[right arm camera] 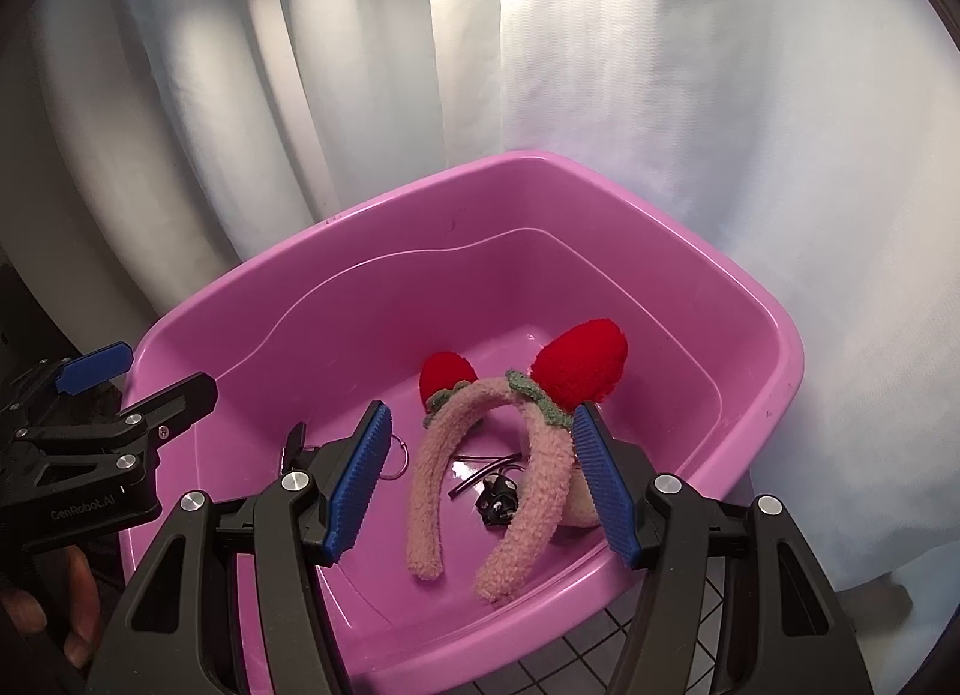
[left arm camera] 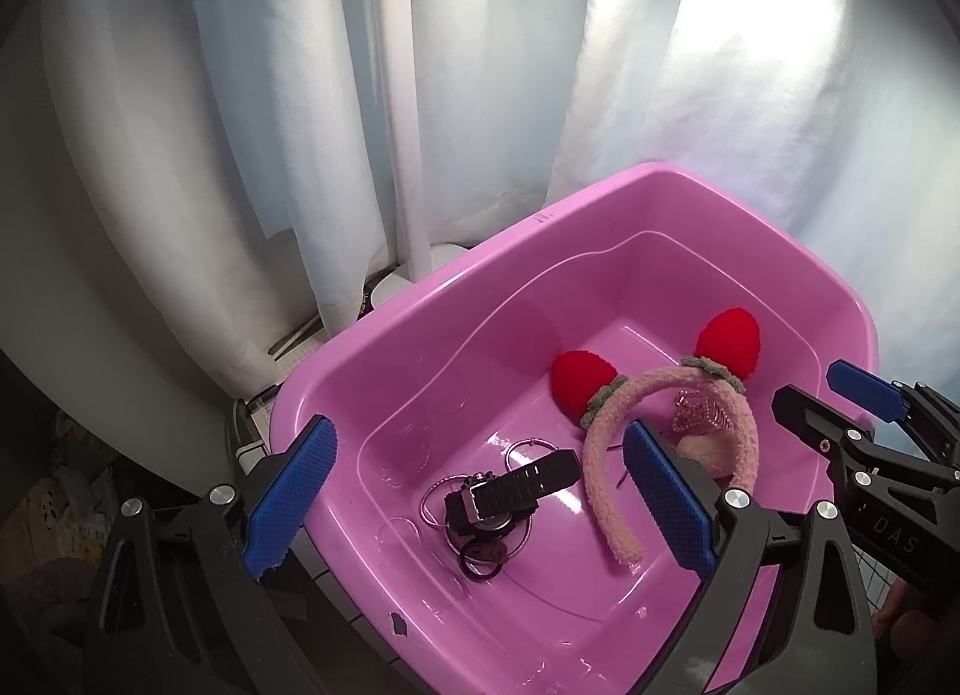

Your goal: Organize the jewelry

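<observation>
Jewelry lay in the bottom of a pink tub [left arm camera: 384,329]. A fuzzy pink headband [right arm camera: 432,491] with two red ears [right arm camera: 585,362] sat in the middle of the frame in the right wrist view. A black watch [left arm camera: 510,491] rested on some silver rings [left arm camera: 441,494] at the lower middle of the left wrist view. The left gripper [left arm camera: 477,506] hung over the tub with its blue pads apart and held nothing. The right gripper [right arm camera: 480,485] was also spread apart, around the headband but not touching it. White curtains [left arm camera: 480,65] hung behind the tub.
</observation>
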Tool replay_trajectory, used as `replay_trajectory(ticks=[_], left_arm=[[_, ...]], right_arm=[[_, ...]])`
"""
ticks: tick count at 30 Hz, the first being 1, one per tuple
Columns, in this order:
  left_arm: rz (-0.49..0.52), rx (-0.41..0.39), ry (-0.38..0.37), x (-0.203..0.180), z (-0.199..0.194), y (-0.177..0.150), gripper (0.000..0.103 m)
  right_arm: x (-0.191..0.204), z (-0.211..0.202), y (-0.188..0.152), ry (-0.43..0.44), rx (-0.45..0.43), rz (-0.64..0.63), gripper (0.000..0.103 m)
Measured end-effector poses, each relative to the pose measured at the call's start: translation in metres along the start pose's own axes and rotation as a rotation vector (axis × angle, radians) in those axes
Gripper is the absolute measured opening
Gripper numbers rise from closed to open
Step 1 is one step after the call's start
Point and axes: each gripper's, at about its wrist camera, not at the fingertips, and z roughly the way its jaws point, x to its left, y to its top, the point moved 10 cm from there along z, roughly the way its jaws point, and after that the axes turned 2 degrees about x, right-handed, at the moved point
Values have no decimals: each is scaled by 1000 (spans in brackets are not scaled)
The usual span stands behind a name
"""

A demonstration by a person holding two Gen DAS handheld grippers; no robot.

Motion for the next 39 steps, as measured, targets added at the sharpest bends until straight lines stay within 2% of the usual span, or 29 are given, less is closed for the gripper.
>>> replay_trajectory(ticks=[23,27,39], left_arm=[[2,20,-28,-4,-4,-9,95],[-1,-11,-42,-3,-8,-7,94],[16,-13,-9,0,-13,-6,95]], right_arm=[[8,-6,-5,-8,-4,-10,61],[8,-7,-5,-9,-6,-11,61],[9,-8,-6,-9,-6,-15,61]])
